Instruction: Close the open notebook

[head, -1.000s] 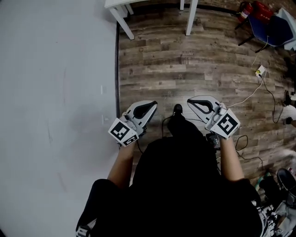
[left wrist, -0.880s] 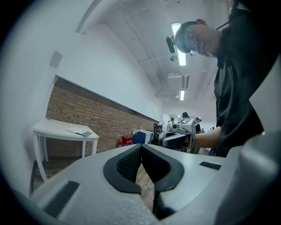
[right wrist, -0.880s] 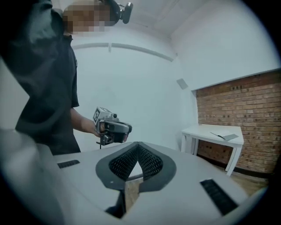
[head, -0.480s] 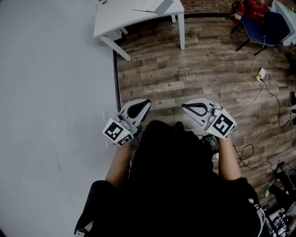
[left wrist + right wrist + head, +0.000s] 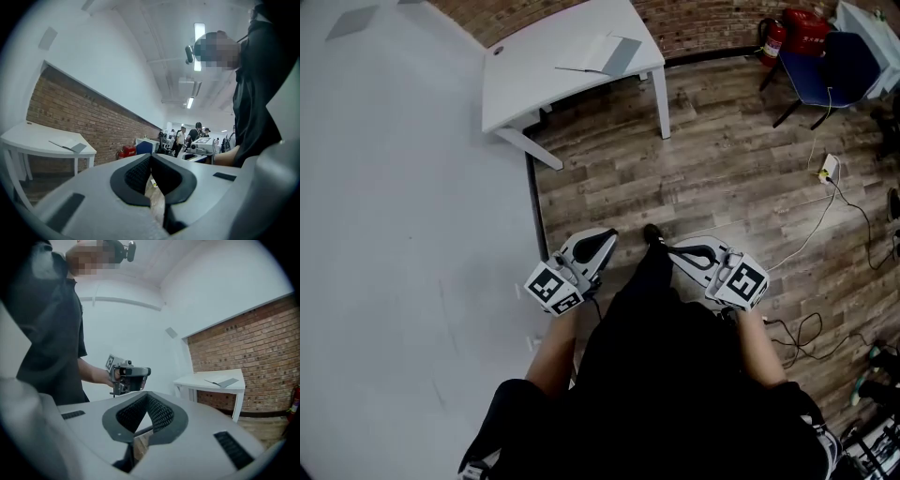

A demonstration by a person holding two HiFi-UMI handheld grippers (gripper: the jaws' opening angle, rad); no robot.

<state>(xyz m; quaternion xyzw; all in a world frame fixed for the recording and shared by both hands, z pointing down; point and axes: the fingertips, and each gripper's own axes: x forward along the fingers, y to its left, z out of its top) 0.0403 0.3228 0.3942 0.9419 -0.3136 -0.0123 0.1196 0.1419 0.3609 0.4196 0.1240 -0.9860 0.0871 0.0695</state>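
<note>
The open notebook (image 5: pixel 602 53) lies flat near the right end of a white table (image 5: pixel 525 84) far ahead, against a brick wall. It shows small and distant in the left gripper view (image 5: pixel 68 146) and in the right gripper view (image 5: pixel 220 381). Both grippers are held level in front of the person's body, over wooden floor and well short of the table. My left gripper (image 5: pixel 609 234) has its jaws together with nothing between them (image 5: pixel 151 157). My right gripper (image 5: pixel 672 248) is shut and empty too (image 5: pixel 146 395).
A white wall (image 5: pixel 403 262) runs along the left. At the back right stand a blue chair (image 5: pixel 839 66) and a red fire extinguisher (image 5: pixel 792 23). Cables and a power strip (image 5: pixel 827 169) lie on the floor at right. People stand far off in the left gripper view.
The person has walked forward: the table and notebook have come fully into the head view and sit lower in it. Both grippers travelled along, still shut.
</note>
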